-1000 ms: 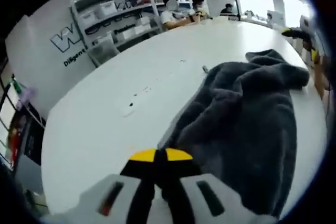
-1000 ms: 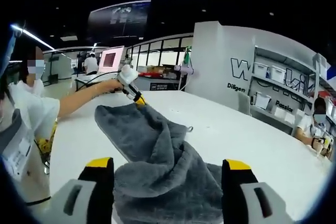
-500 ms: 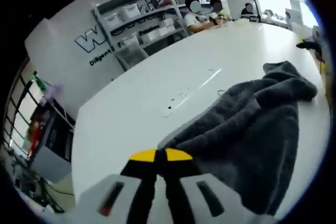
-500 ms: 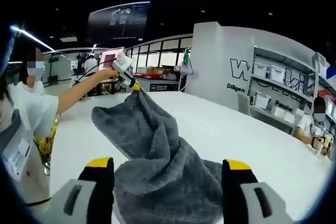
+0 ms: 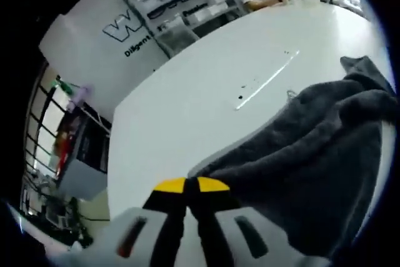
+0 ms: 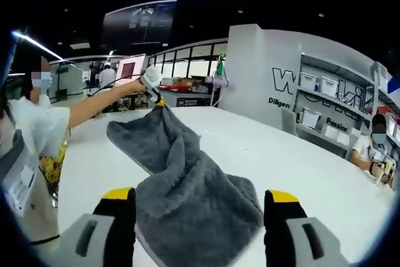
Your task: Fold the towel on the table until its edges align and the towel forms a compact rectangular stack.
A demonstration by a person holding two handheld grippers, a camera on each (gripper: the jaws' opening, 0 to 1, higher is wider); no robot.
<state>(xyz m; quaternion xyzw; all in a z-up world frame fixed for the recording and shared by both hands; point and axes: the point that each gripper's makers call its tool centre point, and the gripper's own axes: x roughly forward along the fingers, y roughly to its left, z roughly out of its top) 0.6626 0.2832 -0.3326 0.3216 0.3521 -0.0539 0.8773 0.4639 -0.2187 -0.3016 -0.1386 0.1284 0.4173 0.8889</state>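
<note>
The grey towel lies rumpled on the white table, with one corner lifted off the surface. In the right gripper view its near, wider part spreads flat just beyond the two jaws, and from there it narrows into a twisted ridge that climbs to the far left, where the left gripper pinches the raised corner. In the left gripper view the same towel hangs away from the jaws toward the right, its pale underside edge showing next to the yellow tips, and its far end rests in folds on the table.

The left gripper has its yellow-tipped jaws pressed together on the towel's corner, held above the table top. In the right gripper view a person's arm reaches out nearly level from the left, sleeve at the shoulder, the hand wrapped round that gripper's body, which tilts downward toward the cloth.

The right gripper sits low at the near edge of the towel with its jaws spread wide apart, one on each side of the cloth, gripping nothing.

Beyond the table stands a white wall panel with dark lettering, and to the right of it shelving with white bins. A seated person is at the far right edge of the table.
</note>
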